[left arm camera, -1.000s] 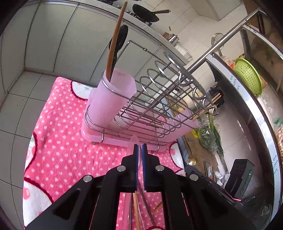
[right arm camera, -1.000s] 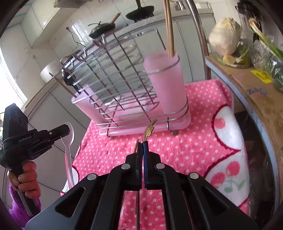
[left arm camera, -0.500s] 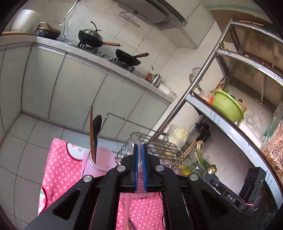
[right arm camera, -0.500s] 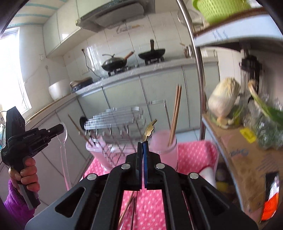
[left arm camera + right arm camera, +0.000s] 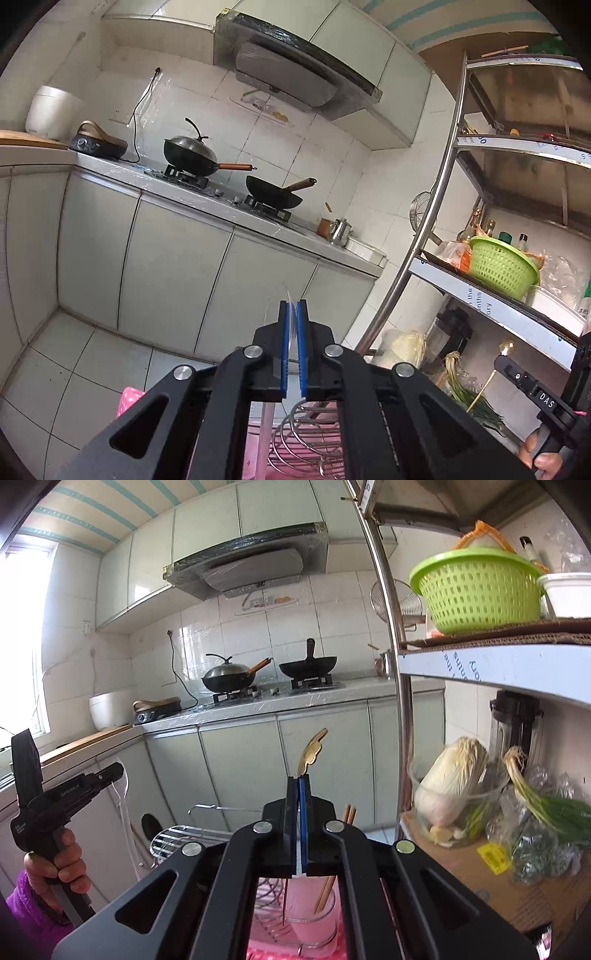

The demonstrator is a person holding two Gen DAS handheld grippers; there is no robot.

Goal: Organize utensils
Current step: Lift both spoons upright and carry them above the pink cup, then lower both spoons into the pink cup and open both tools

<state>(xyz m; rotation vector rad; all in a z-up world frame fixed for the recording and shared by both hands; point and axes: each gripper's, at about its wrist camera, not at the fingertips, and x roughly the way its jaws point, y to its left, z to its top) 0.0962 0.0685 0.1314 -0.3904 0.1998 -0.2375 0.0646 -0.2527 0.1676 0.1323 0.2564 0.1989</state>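
Two utensils held: left hand-held gripper (image 5: 292, 314) pinches a clear spoon (image 5: 123, 805), right hand-held gripper (image 5: 298, 790) a gold-handled one (image 5: 312, 751).

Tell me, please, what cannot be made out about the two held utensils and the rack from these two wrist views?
- Clear spoon in the left gripper: left view shows only its edge, between the pads.
- Gold utensil in the right gripper: working end hidden below the gripper body.
- Dish rack: mostly covered by gripper bodies in both views.
- Pink cup: contents partly hidden, blurred.

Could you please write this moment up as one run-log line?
left gripper: jaws shut on clear plastic spoon | right gripper: jaws shut on slim gold-coloured metal utensil | pink cup: holds wooden chopsticks
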